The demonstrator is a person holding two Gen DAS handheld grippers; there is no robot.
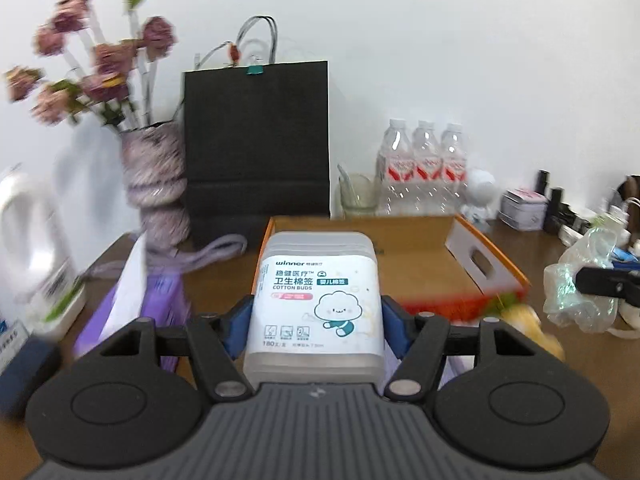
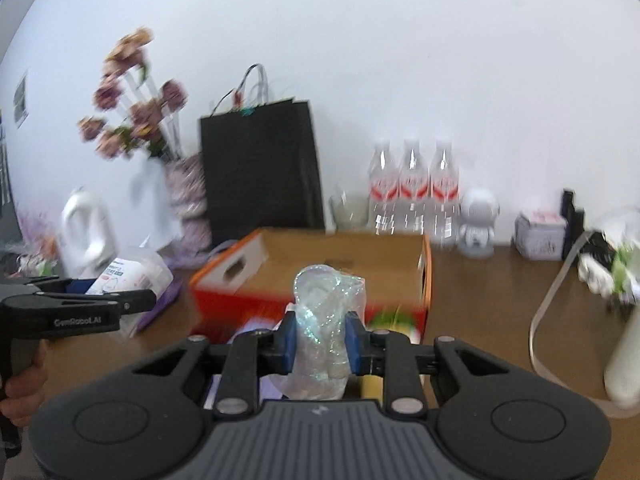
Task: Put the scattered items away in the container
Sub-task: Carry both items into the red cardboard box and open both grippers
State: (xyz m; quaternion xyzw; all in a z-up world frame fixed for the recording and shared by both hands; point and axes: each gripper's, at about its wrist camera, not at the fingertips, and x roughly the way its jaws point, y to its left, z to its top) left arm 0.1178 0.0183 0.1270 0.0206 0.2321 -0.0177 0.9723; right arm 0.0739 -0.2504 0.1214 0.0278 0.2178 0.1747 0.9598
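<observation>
My left gripper (image 1: 314, 320) is shut on a white cotton buds box (image 1: 314, 304) with a cloud cartoon on its label, held above the table just short of the orange cardboard box (image 1: 486, 268). My right gripper (image 2: 320, 338) is shut on a crumpled clear iridescent plastic wrapper (image 2: 322, 320), in front of the same orange box (image 2: 426, 276), whose brown inside looks bare. The left gripper with the cotton buds box (image 2: 128, 276) shows at the left of the right wrist view. The wrapper (image 1: 580, 284) shows at the right of the left wrist view.
Behind the box stand a black paper bag (image 1: 256, 136), a vase of dried flowers (image 1: 156, 176), a glass cup (image 1: 358, 194), three water bottles (image 1: 424, 164) and a white figurine (image 2: 478, 220). A white jug (image 1: 28, 236) and purple packs (image 1: 160, 300) lie left. A tin (image 2: 540, 232) and cable (image 2: 548, 308) lie right.
</observation>
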